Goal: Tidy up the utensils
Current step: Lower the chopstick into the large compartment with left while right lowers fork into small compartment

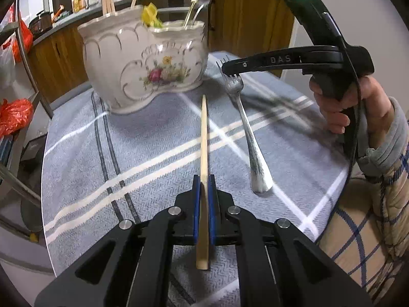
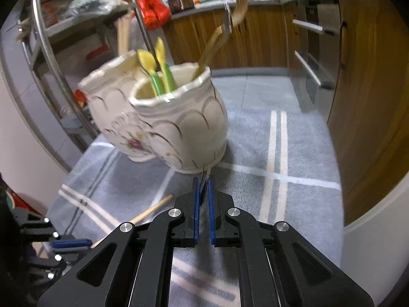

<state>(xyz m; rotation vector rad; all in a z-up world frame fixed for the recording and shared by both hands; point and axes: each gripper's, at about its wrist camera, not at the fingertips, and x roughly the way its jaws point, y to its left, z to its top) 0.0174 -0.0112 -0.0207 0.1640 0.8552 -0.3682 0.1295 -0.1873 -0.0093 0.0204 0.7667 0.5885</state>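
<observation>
My left gripper [image 1: 203,179] is shut on a wooden chopstick [image 1: 203,138] that points forward toward the white floral ceramic holder [image 1: 143,64]. A silver fork [image 1: 245,128] lies on the blue striped cloth [image 1: 127,140] to the right of the chopstick. My right gripper [image 2: 203,181] is shut on the fork's tine end [image 2: 204,179], and in the left wrist view its fingers [image 1: 230,67] sit over the tines. The holder [image 2: 179,122] holds yellow-green spoons [image 2: 156,69], forks and chopsticks. The chopstick [image 2: 150,211] also shows at lower left in the right wrist view.
Wooden kitchen cabinets [image 2: 255,38] and an oven front [image 2: 314,58] stand behind the table. A metal shelf rack [image 2: 51,64] with red bags [image 2: 150,7] is at the left. The table edge [image 2: 358,217] curves on the right.
</observation>
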